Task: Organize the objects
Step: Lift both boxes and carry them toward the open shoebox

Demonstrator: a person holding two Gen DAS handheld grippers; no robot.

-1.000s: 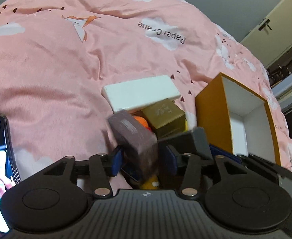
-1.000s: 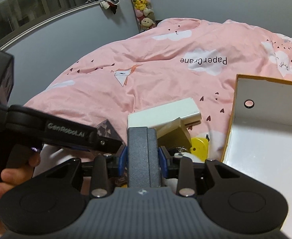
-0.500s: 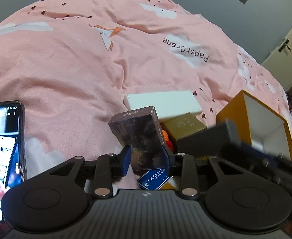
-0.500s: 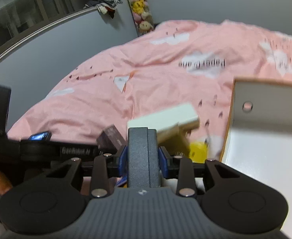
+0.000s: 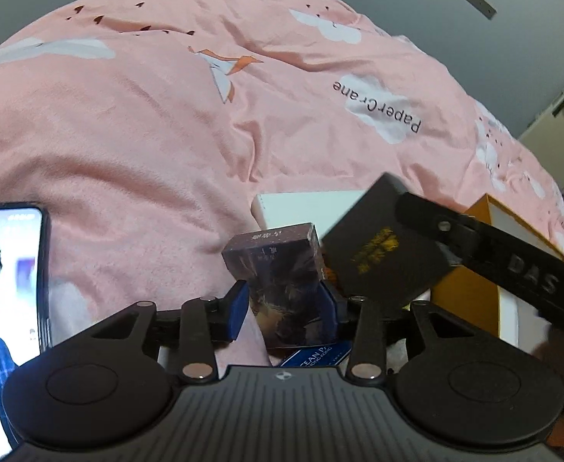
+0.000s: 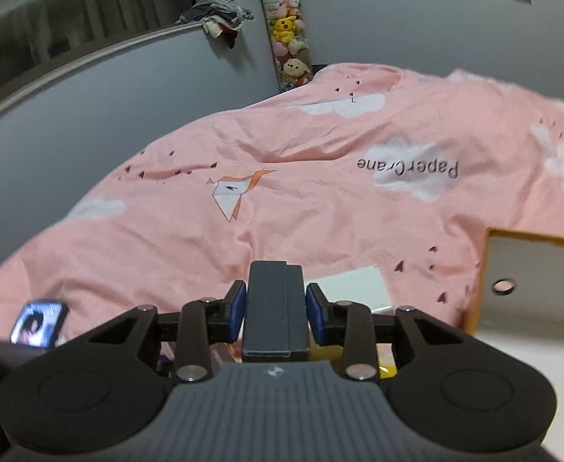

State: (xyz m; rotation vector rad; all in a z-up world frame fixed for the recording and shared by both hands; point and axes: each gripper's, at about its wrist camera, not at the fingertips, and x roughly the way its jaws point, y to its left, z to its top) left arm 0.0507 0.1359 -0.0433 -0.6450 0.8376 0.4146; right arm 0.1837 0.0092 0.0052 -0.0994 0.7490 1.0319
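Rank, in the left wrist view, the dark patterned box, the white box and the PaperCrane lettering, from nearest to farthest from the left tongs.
1. Dark patterned box: between the left tongs.
2. White box: just behind it on the bedspread.
3. PaperCrane lettering: farther up the bedspread, to the right.

Duvet (image 5: 135, 146): beneath every item.
Phone (image 5: 8, 292): far left.
Card box (image 5: 282, 285): centre, before flat box (image 5: 305, 208).
Open box (image 5: 512, 238): right.

Phone (image 5: 10, 288) cut off at left edge; blue card (image 5: 312, 354) half hidden.
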